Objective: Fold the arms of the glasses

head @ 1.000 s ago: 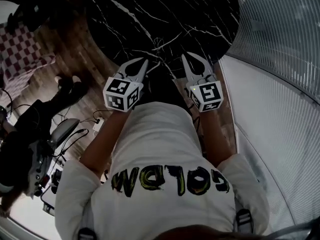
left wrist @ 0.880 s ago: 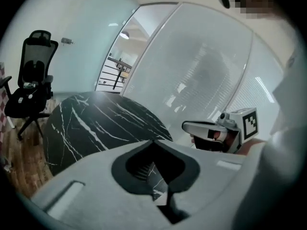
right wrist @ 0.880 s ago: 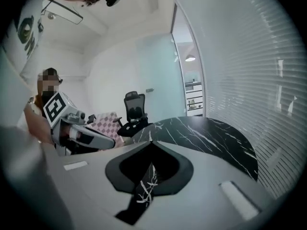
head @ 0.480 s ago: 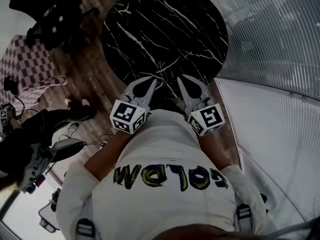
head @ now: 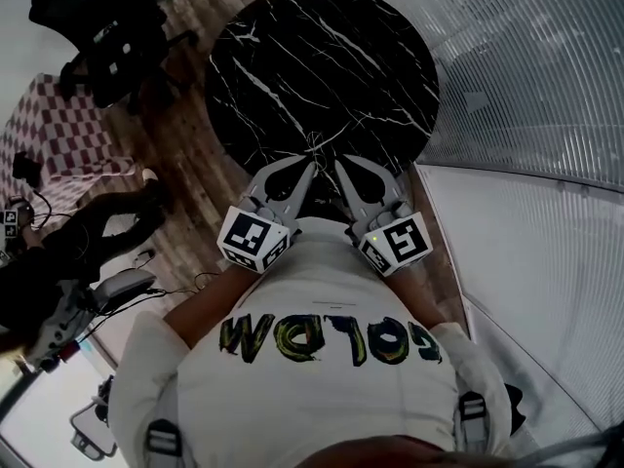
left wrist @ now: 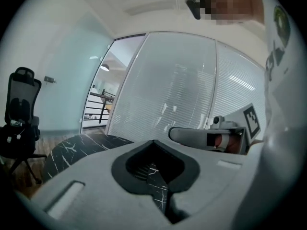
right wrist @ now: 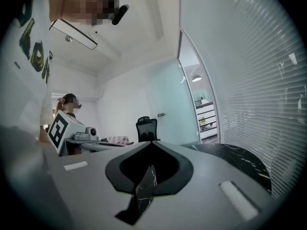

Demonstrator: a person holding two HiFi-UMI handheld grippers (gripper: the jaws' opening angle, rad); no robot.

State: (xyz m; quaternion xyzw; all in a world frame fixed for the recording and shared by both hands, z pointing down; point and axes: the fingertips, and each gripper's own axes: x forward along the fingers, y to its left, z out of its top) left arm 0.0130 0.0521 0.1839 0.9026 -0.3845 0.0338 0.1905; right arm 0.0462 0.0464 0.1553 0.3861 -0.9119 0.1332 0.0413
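Observation:
I cannot make out any glasses in any view; only white veins show on the round black marble table [head: 322, 66]. The left gripper [head: 305, 167] and right gripper [head: 343, 163] are held side by side at the table's near edge, close to the person's chest, with their tips angled toward each other. Both are shut and hold nothing. In the left gripper view the left gripper [left wrist: 153, 142] has its jaw tips touching, with the table [left wrist: 76, 147] beyond them. The right gripper [right wrist: 152, 143] shows the same in the right gripper view, with the table [right wrist: 235, 159] to its right.
A black office chair [head: 112, 37] and a red-checked cloth [head: 54, 135] stand on the wooden floor at the left. Cables and gear [head: 97, 291] lie lower left. A glass wall with blinds [head: 526, 86] curves along the right. Another person [right wrist: 69, 102] stands far off.
The two grippers have drawn closer together, tips nearly meeting. The head view has pulled back, so more of the round table shows.

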